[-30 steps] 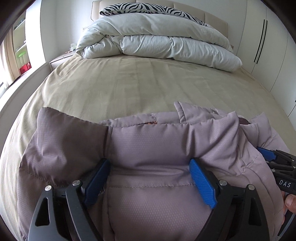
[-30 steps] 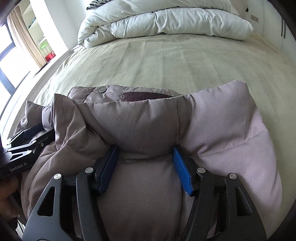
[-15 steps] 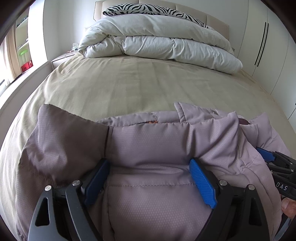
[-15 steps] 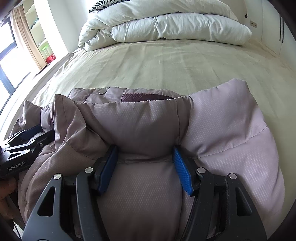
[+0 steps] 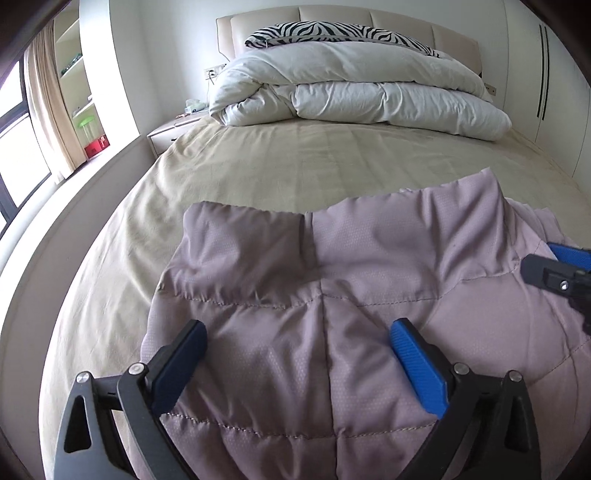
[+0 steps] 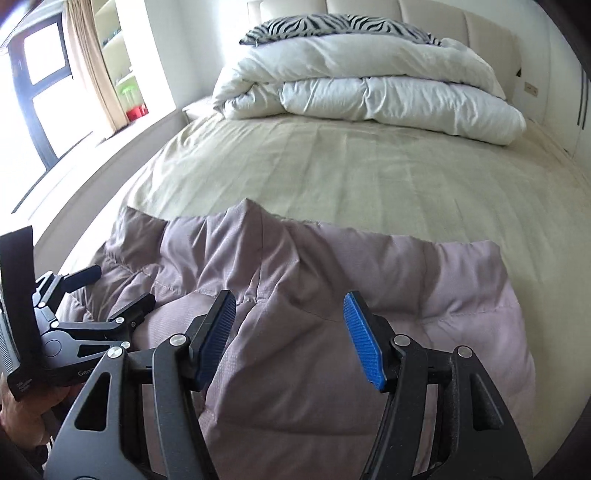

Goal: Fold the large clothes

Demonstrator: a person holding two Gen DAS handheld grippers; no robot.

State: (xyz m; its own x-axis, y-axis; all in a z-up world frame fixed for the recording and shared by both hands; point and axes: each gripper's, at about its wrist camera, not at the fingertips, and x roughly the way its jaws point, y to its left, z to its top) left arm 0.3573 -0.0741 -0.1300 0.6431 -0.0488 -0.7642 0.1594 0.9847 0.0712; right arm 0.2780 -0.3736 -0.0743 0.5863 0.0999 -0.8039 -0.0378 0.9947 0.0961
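A mauve quilted puffer jacket lies bunched on the near part of the beige bed; it also shows in the right wrist view. My left gripper has its jaws wide apart with a thick fold of jacket bulging between them. My right gripper stands the same way on the jacket's right side. The right gripper's tip shows at the right edge of the left wrist view. The left gripper shows at the left of the right wrist view.
The beige bed sheet stretches beyond the jacket. A folded white duvet and a zebra pillow lie at the headboard. A nightstand and a window are on the left, wardrobe doors on the right.
Both grippers have risen and tilted up with the jacket. The collar and snap button have gone out of sight; the fold's top edge now stands higher.
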